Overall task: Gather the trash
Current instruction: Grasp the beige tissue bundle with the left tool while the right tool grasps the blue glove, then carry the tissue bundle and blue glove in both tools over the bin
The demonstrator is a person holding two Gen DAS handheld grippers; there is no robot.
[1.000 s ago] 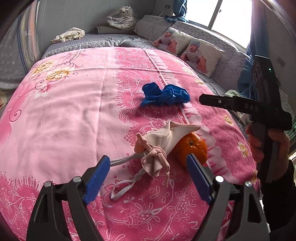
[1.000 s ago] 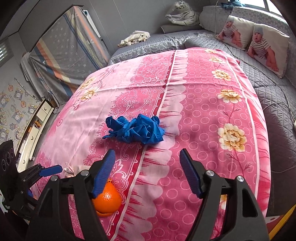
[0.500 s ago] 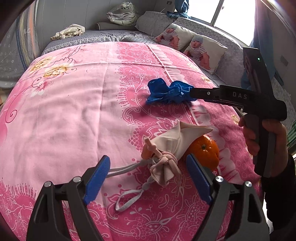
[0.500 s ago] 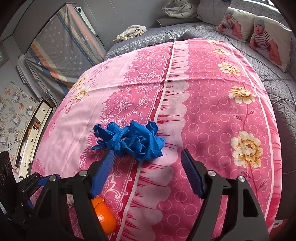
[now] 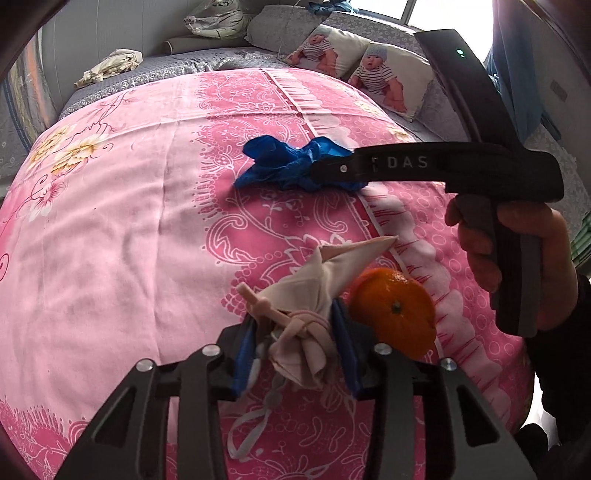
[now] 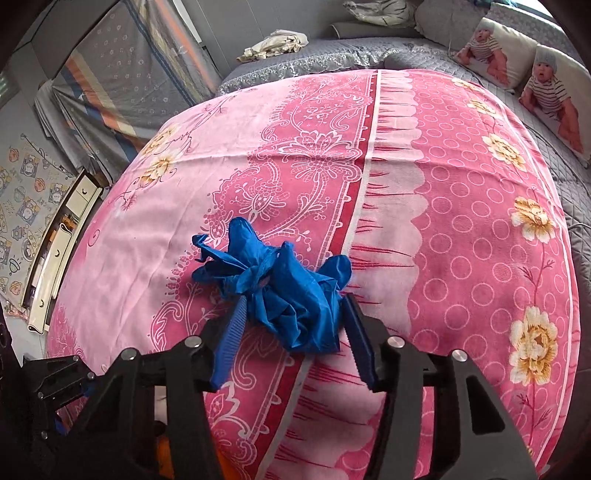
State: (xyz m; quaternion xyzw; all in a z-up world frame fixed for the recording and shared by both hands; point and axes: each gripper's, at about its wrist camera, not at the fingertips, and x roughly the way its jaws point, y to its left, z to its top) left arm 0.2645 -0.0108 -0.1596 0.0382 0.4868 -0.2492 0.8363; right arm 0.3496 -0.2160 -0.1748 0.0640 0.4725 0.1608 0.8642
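A crumpled beige face mask [image 5: 306,314] with white ear loops lies on the pink floral bedsheet [image 5: 129,229]. My left gripper [image 5: 295,354] is shut on its knotted near end. An orange [image 5: 393,308] sits just right of the mask, touching it. Farther back lie crumpled blue gloves [image 5: 291,162]. In the right wrist view my right gripper [image 6: 293,332] is shut on the blue gloves [image 6: 284,291], its blue pads pressing both sides. The right gripper also shows from the side in the left wrist view [image 5: 332,173], held by a hand.
Grey quilted bedding surrounds the sheet, with two baby-print pillows [image 5: 365,74] at the back right. A crumpled cloth [image 5: 110,66] and a plastic bag [image 5: 218,22] lie at the back. A cabinet with drawers [image 6: 59,240] stands left of the bed.
Both grippers moved forward and closed: the left one onto the beige mask, the right one onto the blue gloves. Both were open before.
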